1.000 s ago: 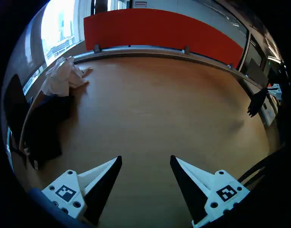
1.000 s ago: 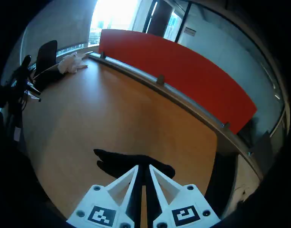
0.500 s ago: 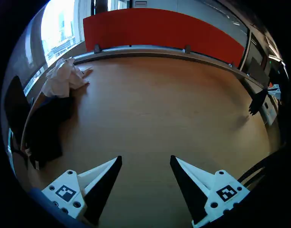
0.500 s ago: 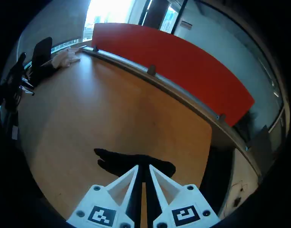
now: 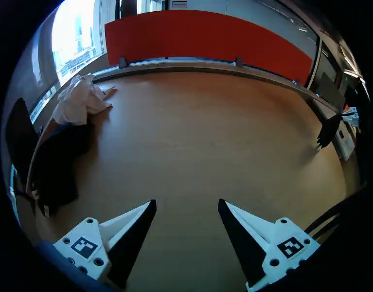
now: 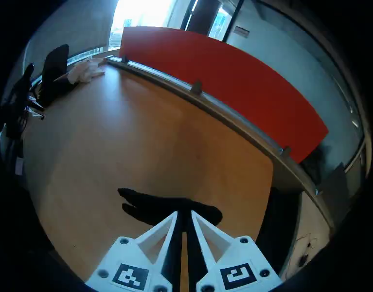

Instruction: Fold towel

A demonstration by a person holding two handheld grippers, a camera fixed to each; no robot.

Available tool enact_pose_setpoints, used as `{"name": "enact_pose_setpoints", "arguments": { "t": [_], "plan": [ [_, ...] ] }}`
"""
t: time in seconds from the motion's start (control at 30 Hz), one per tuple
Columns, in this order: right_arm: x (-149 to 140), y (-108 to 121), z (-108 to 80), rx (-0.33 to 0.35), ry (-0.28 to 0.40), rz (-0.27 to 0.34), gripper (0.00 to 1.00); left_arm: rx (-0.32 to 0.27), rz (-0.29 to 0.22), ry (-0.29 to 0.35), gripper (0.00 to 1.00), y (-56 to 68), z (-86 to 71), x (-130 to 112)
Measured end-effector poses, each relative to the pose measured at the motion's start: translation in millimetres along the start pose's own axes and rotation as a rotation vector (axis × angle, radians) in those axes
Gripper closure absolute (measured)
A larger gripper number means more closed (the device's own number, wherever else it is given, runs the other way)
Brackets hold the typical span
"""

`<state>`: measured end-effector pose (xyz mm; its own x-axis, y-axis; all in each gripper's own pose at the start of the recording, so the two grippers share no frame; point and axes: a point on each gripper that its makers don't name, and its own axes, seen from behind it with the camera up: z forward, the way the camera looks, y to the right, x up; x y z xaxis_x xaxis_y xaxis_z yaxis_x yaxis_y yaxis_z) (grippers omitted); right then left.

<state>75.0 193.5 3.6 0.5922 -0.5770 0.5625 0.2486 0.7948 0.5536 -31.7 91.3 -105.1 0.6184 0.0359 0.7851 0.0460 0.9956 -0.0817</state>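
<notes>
Towel [image 6: 157, 207], dark and limp, hangs just past the tips of the jaws of the right gripper [image 6: 185, 215], pinched shut on it above the table [image 6: 113, 131], while the left gripper [image 5: 186, 202], jaws wide and empty, should probably catch a free corner before any fold.

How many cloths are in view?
3: a crumpled white cloth at the wooden table's far corner, a dark heap, likely cloth, beside it, a dark towel pinched in the right gripper. More may be hidden.
</notes>
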Motion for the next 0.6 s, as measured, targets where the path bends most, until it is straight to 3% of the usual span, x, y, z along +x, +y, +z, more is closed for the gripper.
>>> {"name": "enact_pose_setpoints", "arguments": {
  "t": [0.6],
  "plan": [
    [9.5, -1.3, 8.2, 0.006, 0.006, -0.011, 0.96, 0.005, -0.003, -0.002, 0.06, -3.2, 0.3, -0.5]
  ]
}}
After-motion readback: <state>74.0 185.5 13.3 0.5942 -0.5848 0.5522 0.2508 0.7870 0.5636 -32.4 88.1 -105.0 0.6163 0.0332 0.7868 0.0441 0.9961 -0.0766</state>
